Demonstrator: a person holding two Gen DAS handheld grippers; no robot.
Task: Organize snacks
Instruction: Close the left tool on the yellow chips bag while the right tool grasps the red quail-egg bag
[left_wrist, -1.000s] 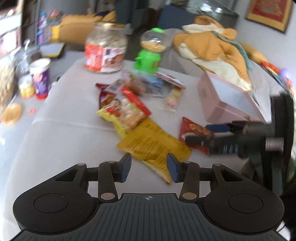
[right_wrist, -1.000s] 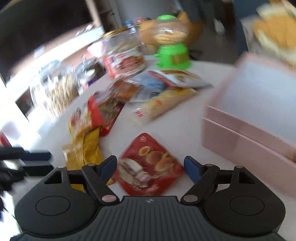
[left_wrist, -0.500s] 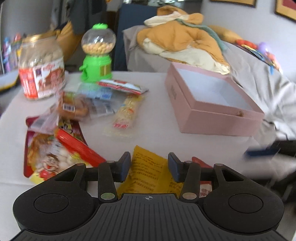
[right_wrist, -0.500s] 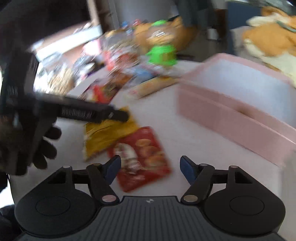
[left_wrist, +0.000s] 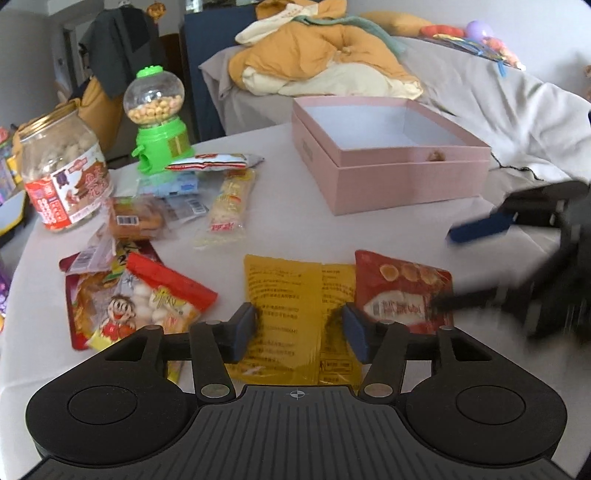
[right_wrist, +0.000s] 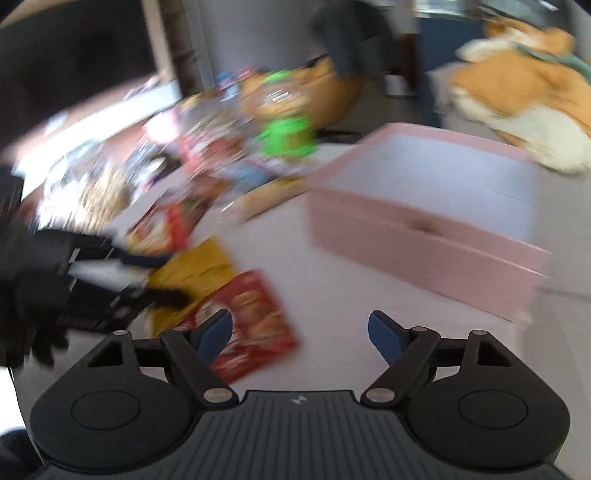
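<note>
Yellow packet (left_wrist: 291, 314) flat on table (left_wrist: 288, 229), between left gripper (left_wrist: 300, 326) pads; jaws just widening, apart, no grip seen. Red packet (left_wrist: 402, 291) touching at 3 o'clock. Pink box (left_wrist: 399, 177) open at 1 o'clock. Left view sharp: jar (left_wrist: 62, 177), green dispenser (left_wrist: 159, 122). Right view blurred: right gripper (right_wrist: 300, 334) wide, just opening, empty, beside red packet.

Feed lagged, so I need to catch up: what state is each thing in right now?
Pink box: lid off, looks empty.
Yellow packet: flat on table, between left tongs, not gripped; jaws have just been opening.
Red packet: flat, untouched.
Right tongs: open, empty; jaws have just been opening.
Snack jar: upright.
</note>
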